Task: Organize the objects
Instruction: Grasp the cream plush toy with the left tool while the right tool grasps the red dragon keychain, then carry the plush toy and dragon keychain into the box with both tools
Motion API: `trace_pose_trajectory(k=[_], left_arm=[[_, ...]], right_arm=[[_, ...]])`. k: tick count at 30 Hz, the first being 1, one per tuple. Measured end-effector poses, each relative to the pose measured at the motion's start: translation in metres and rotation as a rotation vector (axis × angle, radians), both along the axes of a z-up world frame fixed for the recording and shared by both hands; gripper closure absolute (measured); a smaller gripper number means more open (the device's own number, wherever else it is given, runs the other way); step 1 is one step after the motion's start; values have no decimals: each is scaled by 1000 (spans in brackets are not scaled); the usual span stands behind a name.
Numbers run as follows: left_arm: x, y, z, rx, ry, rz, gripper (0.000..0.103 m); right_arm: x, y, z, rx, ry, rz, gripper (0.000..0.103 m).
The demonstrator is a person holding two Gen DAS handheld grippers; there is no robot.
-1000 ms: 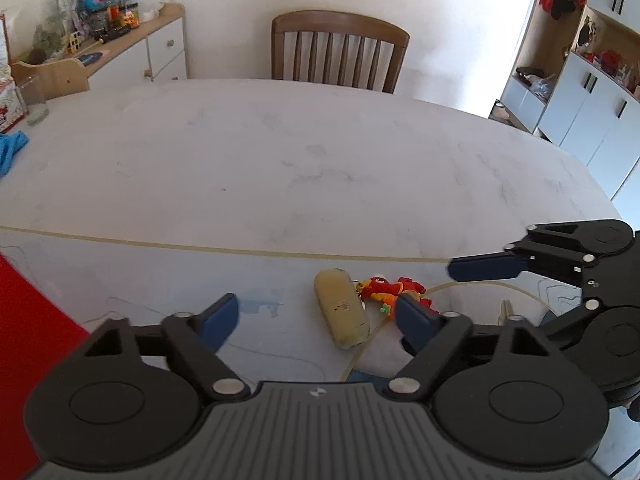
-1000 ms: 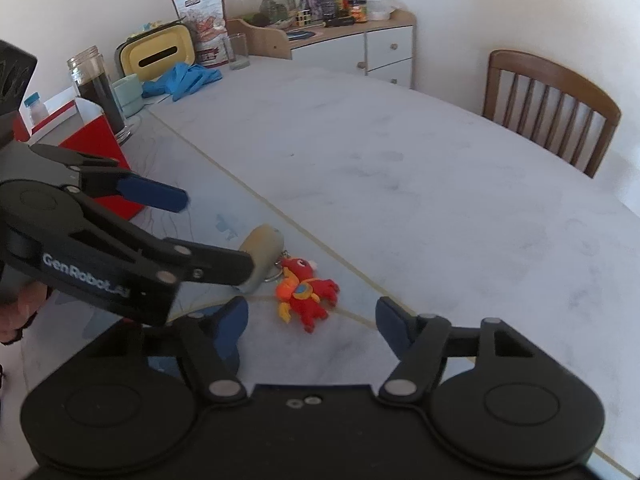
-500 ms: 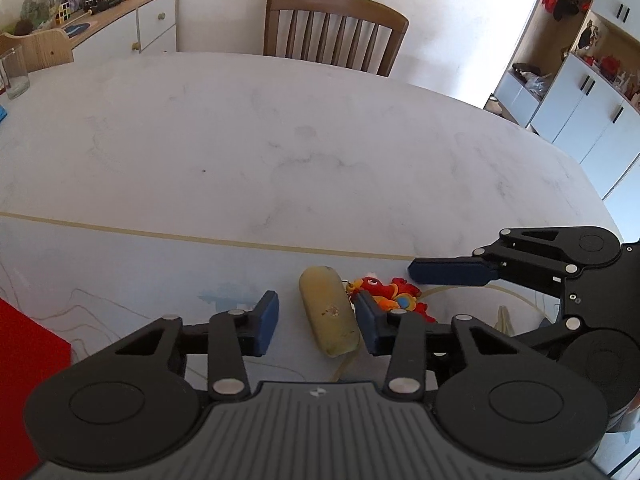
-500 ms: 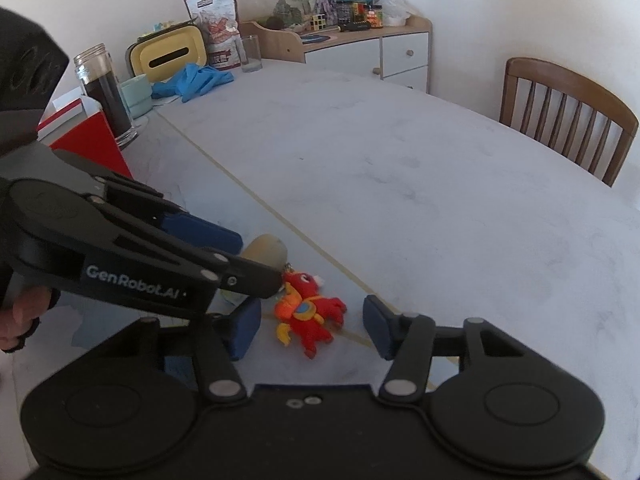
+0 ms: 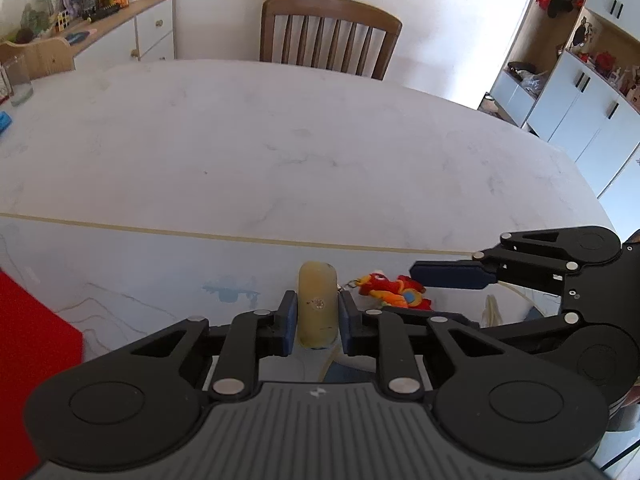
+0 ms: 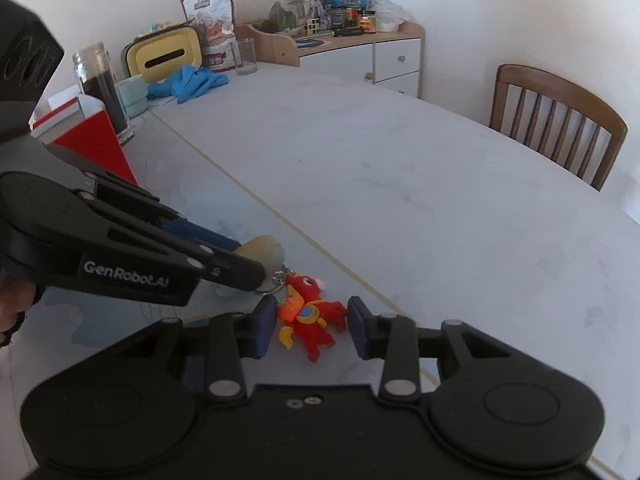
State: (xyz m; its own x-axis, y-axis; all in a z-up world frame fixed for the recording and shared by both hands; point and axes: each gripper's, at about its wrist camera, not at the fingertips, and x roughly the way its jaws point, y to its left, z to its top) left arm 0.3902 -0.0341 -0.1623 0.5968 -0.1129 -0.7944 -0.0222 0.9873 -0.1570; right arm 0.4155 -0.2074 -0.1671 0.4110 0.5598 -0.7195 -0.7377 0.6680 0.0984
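A beige soft cylinder [image 5: 318, 304] lies on the pale table [image 5: 280, 140]. My left gripper [image 5: 318, 320] is closing on it, and both blue pads touch its sides. Just to its right lies a red and orange dragon keychain [image 6: 310, 320], with its metal ring [image 6: 276, 280] beside the cylinder [image 6: 266, 250]. My right gripper [image 6: 312, 328] straddles the dragon. Its jaws are closing, with the pads right beside the toy and not visibly squeezing it. In the right wrist view the left gripper [image 6: 240, 268] reaches in from the left and hides most of the cylinder.
A red box [image 6: 92, 136], a dark-filled jar [image 6: 102, 88], a blue cloth [image 6: 192, 82] and a yellow box [image 6: 164, 58] stand at the table's left end. A wooden chair [image 5: 328, 36] is at the far side. A tan line [image 5: 160, 232] crosses the tabletop.
Both grippers' jaws have narrowed a lot. The left pair came in onto the beige cylinder, and the right pair drew in around the dragon. Neither hand has shifted much.
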Motion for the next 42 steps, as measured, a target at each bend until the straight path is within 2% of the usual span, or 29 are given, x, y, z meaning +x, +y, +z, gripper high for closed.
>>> trace_pose_trajectory(k=[5, 15, 21, 25, 28, 36, 42], left_arm=[[-12, 3, 10, -31, -8, 24, 82], [-50, 10, 45, -52, -49, 19, 82], [-72, 16, 66, -51, -63, 0, 82], [-91, 24, 80, -23, -104, -5, 82], [-103, 36, 89, -37, -105, -1, 82], [-137, 79, 116, -11, -130, 8, 82], [-168, 126, 129, 8, -145, 50, 82]], right_arm=[[-12, -4, 6, -31, 21, -41, 67], [-48, -20, 33, -11, 32, -92, 68], [-73, -17, 60, -9, -1, -114, 68], [-91, -11, 84, -1, -42, -116, 68], [-104, -5, 101, 9, -63, -121, 68], [-135, 30, 141, 37, -114, -89, 68], [-152, 68, 158, 47, -142, -36, 68]])
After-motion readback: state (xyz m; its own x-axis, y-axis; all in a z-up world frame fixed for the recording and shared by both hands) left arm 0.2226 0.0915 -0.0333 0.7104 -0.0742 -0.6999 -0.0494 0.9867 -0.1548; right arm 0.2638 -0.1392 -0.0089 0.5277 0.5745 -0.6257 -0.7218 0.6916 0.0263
